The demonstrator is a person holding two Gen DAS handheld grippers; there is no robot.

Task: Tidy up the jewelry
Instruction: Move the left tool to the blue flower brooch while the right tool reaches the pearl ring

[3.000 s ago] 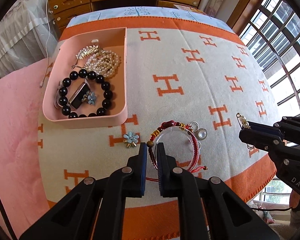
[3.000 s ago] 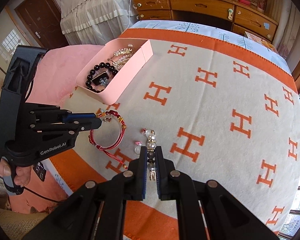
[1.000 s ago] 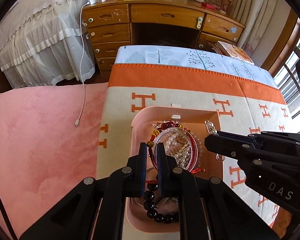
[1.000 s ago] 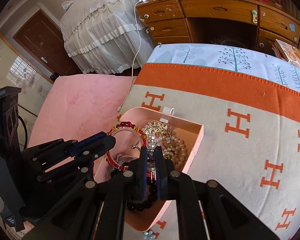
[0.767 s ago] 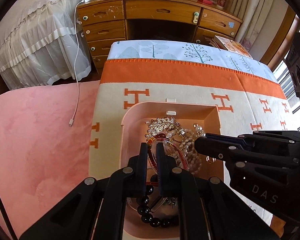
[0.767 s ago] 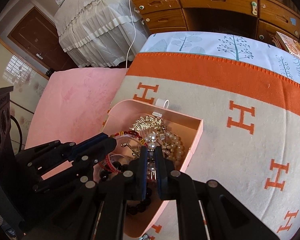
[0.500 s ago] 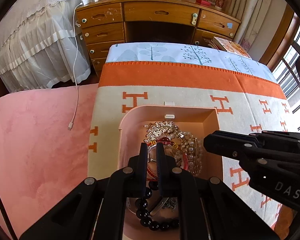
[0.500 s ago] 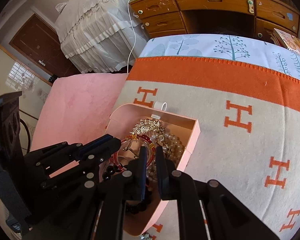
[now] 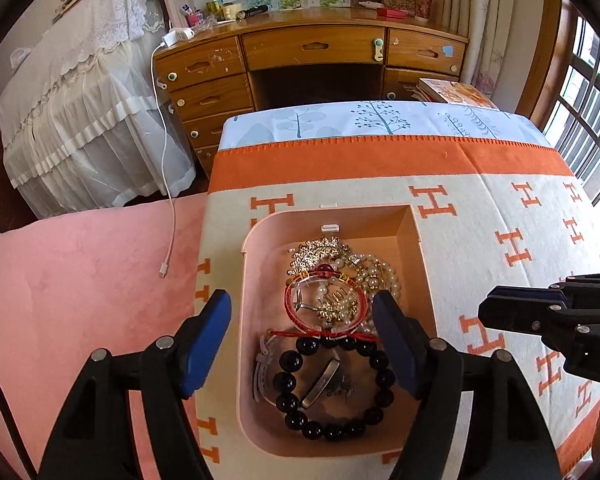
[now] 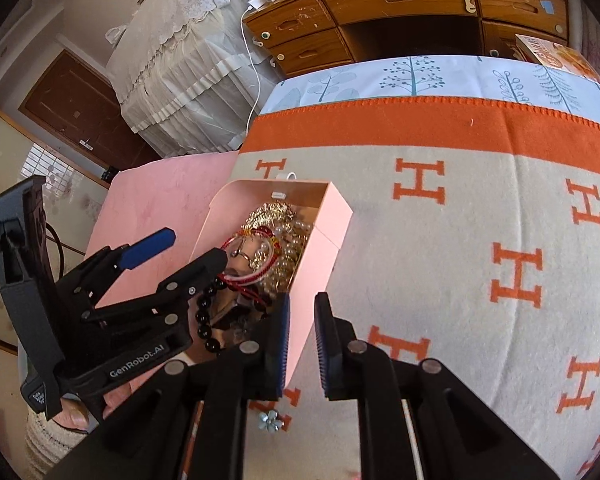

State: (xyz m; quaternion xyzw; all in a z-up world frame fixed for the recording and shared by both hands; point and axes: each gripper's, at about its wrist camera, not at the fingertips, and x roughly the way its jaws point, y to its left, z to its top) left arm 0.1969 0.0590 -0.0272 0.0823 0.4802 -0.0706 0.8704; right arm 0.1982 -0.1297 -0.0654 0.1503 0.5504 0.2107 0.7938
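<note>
My left gripper (image 9: pixel 302 342) hangs over the pink box (image 9: pixel 256 240), its jaws opening with nothing pinched; the red cord bracelet (image 9: pixel 326 312) lies inside on the pearls, above the black bead bracelet (image 9: pixel 332 388). My right gripper (image 10: pixel 302 338), nearly together and apparently empty, sits at the box's near wall. One flower earring (image 10: pixel 271 420) remains on the blanket (image 10: pixel 460 280), I believe; I should lift clear without snagging cord, then fetch it
</note>
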